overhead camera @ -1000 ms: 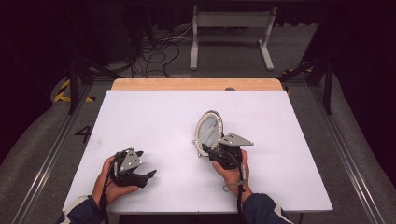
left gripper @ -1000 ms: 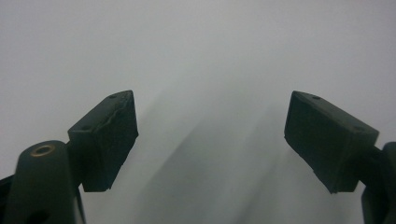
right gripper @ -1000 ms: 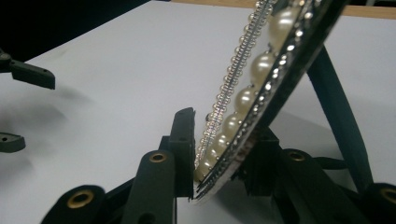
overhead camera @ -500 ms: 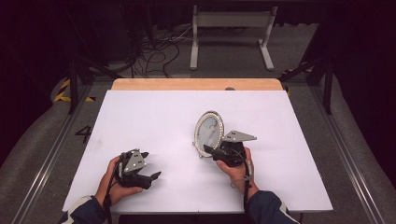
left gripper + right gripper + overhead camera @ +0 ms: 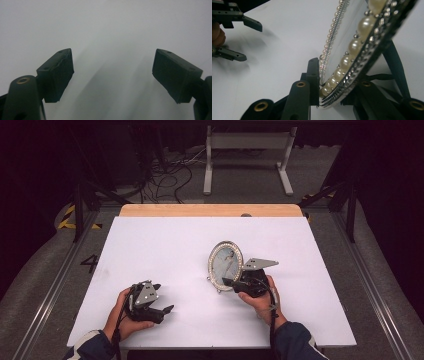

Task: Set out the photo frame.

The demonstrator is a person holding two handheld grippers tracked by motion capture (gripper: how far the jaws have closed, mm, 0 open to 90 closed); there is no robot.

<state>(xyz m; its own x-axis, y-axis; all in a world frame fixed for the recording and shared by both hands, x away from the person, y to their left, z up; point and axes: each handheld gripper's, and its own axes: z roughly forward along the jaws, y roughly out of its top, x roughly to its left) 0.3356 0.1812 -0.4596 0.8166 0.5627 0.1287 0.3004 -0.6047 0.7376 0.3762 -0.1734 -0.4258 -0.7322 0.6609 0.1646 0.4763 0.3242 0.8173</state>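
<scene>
Oval pearl-rimmed frame [image 5: 225,266] upright on white tabletop [image 5: 165,245], right tongs [image 5: 332,82] just closing, pinching its beaded rim in the right gripper view, left tongs [image 5: 112,72] at seven o'clock, spread, nothing between.

A painted number "4" [image 5: 90,263] stands on the floor [image 5: 45,270].

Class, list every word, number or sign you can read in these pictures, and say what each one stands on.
"4": dark figure on the grey floor left of the white table.
Yellow and black hazard stripes, no words, on the floor farther back.
Nothing to read on the pearl-rimmed oval frame or either gripper.
</scene>
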